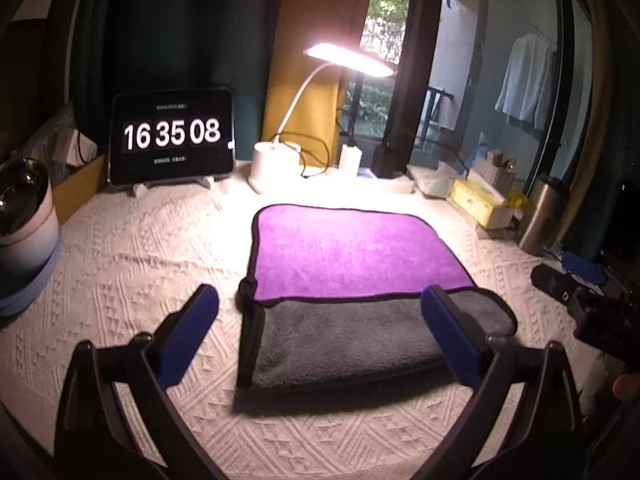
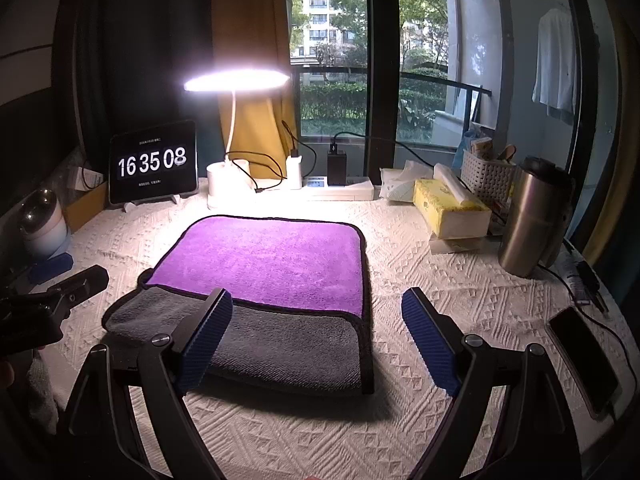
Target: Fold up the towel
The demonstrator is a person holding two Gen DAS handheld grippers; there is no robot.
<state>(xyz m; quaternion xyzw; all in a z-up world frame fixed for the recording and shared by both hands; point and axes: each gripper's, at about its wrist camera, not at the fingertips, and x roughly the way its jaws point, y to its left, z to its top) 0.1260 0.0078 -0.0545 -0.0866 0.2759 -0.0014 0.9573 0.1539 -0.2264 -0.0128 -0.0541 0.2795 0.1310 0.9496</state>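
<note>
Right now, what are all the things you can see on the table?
towel: one, purple on top with a grey flap folded over its near edge, middle of the table
tablecloth: one, white and bumpy, covering the table
desk lamp: one, white, switched on, behind the towel
clock tablet: one, black, showing 16 35 08, back left
tissue box: one, yellow, back right
steel flask: one, silver, far right
white basket: one, behind the tissue box
phone: one, black, near right edge
left gripper: one, black with blue pads, open, holding nothing
right gripper: one, black with blue pads, open, holding nothing
</note>
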